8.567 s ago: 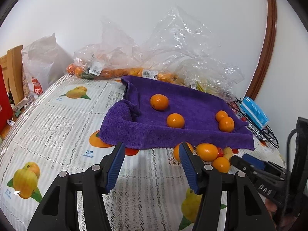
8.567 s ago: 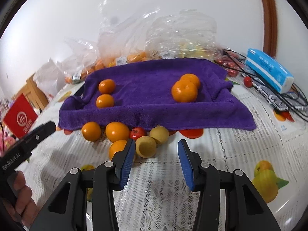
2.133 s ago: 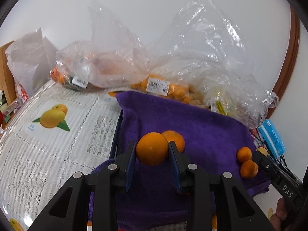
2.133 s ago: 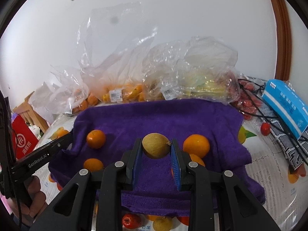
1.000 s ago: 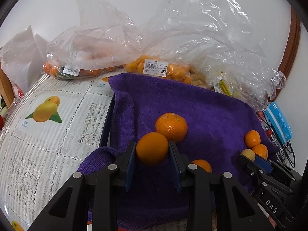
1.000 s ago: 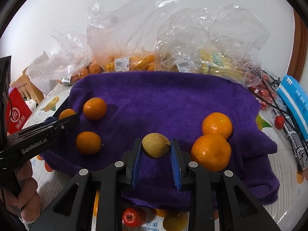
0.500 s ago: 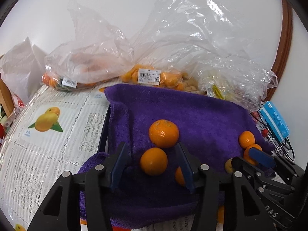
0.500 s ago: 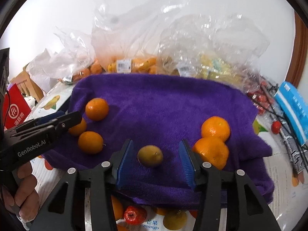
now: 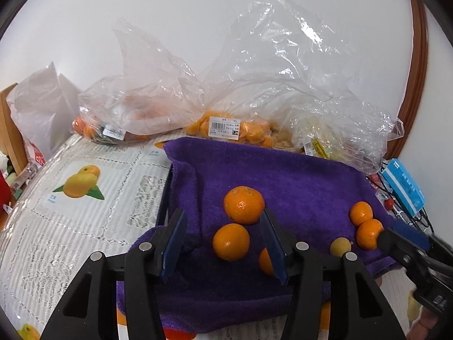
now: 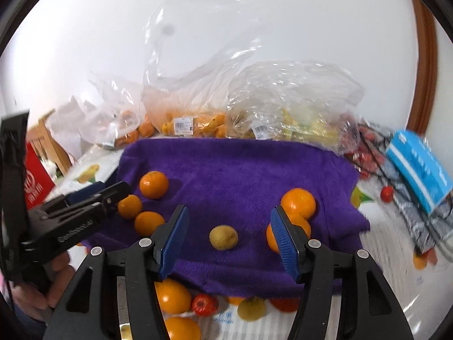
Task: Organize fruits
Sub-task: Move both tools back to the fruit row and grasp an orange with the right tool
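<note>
A purple towel [image 9: 283,175] [image 10: 240,167] lies on the table with fruit on it. My left gripper [image 9: 223,240] is open; a released orange [image 9: 230,241] rests on the towel between its fingers, with a larger orange [image 9: 244,204] just behind and another [image 9: 264,262] partly hidden by the right finger. My right gripper [image 10: 229,239] is open; a yellowish-brown round fruit [image 10: 223,237] lies on the towel between its fingers. Two oranges [image 10: 298,202] sit at its right, several [image 10: 153,184] at its left. The left gripper also shows in the right wrist view [image 10: 85,206].
Loose oranges [image 10: 172,297], a small red fruit [image 10: 204,304] and a yellowish fruit [image 10: 251,308] lie on the tablecloth before the towel. Clear plastic bags of fruit [image 9: 226,130] [image 10: 198,124] line the wall. A blue packet [image 10: 419,167] and cables sit at the right.
Both grippers opened and released their fruit onto the towel: the left its orange, the right its yellowish-brown fruit. Both have since drawn back and up a little.
</note>
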`<state>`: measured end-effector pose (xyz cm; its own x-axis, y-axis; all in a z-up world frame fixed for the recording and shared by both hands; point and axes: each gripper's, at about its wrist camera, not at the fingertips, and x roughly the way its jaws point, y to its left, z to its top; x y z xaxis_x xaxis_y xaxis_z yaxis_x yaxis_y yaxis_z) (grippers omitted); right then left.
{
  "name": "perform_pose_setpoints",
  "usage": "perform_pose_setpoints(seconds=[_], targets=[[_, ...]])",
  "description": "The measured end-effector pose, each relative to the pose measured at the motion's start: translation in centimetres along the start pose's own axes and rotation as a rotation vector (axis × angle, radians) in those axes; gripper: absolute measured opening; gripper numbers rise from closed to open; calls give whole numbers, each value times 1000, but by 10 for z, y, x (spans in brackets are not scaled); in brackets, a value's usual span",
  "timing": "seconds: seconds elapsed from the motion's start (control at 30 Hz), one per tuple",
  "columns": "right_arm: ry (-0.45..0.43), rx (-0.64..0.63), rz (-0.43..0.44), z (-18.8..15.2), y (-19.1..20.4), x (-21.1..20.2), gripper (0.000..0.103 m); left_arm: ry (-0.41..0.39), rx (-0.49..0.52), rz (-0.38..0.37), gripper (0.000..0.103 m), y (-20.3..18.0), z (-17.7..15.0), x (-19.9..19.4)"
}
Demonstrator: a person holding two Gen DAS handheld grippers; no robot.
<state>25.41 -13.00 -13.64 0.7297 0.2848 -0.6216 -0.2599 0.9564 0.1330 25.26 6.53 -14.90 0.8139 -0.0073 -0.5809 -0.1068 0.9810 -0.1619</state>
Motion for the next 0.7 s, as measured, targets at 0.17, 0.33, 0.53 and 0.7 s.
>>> perform_pose_setpoints(seconds=[0.17,0.33,0.53,0.7], targets=[[41,87,60,-26,-9,-14,51,-8,-25,5,51,5,-1,-11],[97,90,102,-51,1,-26,50,-2,-44,11,51,12,-11,-27],[115,-29,59,-72,33,-30,49,-1,-25,47,51,28,-32,-56],[169,-44,18,-81,40,-15,37,11,-64,45,53,54,-48,-70]])
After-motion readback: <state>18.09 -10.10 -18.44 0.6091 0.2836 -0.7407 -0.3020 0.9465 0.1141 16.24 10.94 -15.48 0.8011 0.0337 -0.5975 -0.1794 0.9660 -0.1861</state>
